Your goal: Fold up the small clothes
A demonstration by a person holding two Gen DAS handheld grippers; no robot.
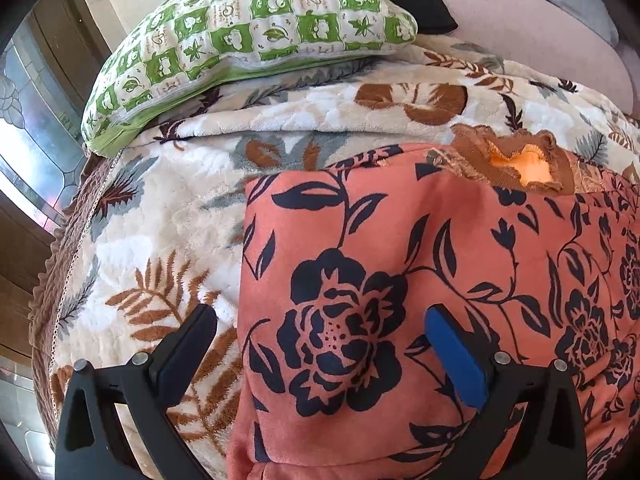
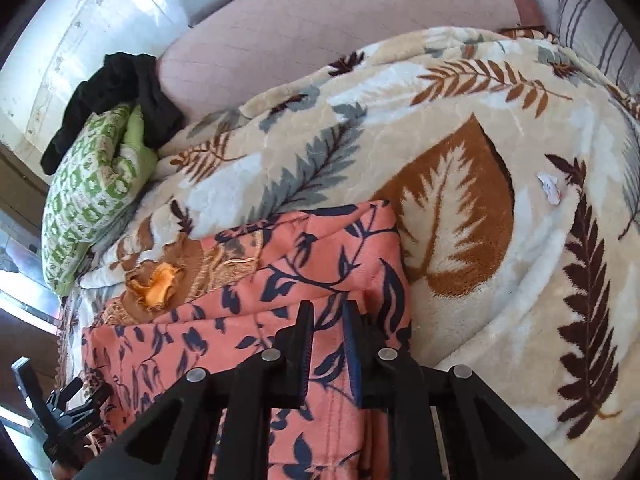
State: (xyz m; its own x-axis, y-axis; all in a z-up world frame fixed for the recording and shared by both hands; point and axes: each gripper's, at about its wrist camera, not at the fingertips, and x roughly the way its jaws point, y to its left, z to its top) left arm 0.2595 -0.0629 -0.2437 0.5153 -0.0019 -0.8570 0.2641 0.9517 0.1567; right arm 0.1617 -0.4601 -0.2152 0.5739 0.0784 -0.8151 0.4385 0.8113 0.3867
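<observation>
Folding salmon floral garment (image 1: 360,280), lower edge cut off.

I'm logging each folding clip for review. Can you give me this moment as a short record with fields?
surface: leaf-print blanket spread over a bed
garment: coral floral garment, lying flat, brown lace neckline at the far end
left hand-held gripper: open, above the garment's left edge
right hand-held gripper: fingers nearly together over the garment's right edge; whether they pinch cloth cannot be told
nearby: green patterned pillow, black cloth draped on it
small item: white scrap on the blanket
</observation>
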